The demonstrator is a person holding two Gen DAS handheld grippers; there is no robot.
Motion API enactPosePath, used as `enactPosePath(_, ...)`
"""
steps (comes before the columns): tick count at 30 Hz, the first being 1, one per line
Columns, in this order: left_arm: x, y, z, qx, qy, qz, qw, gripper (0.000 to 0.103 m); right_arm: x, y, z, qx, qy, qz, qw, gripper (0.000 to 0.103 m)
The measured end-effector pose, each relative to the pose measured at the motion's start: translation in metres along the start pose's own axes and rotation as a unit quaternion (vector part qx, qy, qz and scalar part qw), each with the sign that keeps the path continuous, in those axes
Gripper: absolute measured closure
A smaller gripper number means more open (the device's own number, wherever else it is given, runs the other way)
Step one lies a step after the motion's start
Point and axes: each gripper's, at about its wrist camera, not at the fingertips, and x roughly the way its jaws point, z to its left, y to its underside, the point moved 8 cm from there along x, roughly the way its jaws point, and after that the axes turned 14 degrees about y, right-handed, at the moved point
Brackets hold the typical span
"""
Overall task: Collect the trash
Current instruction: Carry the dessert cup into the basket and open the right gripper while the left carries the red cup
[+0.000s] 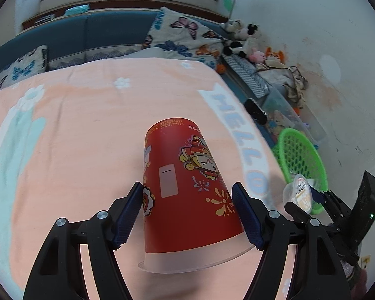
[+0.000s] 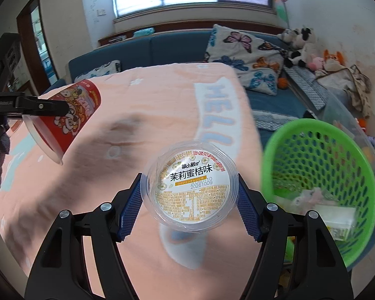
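Both grippers loaded, cups in the air above the bed!

The left gripper point(image 1: 187, 218) clamps the red paper cup point(image 1: 185, 185), rim nearest the camera, over the peach blanket point(image 1: 87, 125). The right gripper point(image 2: 188, 208) grips the clear jelly cup point(image 2: 190, 187), just left of the green basket point(image 2: 320, 175), which holds scraps beside the bed.

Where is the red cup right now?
The red cup is upside down between the left gripper's blue pads, held up over the pink blanket, with the green basket off to its right.
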Motion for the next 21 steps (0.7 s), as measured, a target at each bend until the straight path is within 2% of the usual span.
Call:
enactPosePath(15, 0.042, -0.010, -0.102, 0.068, 0.050, 0.023, 0.9961, 0.033, -0.004, 0.032, -0.128, 0.086, 0.085, 0.018, 0.992, 0.033)
enactPosePath(21, 0.062, -0.015, -0.142, 0.092, 0.070, 0.033, 0.9928, 0.034, 0.001, 0.050, -0.163, 0.115, 0.102, 0.034, 0.988, 0.033)
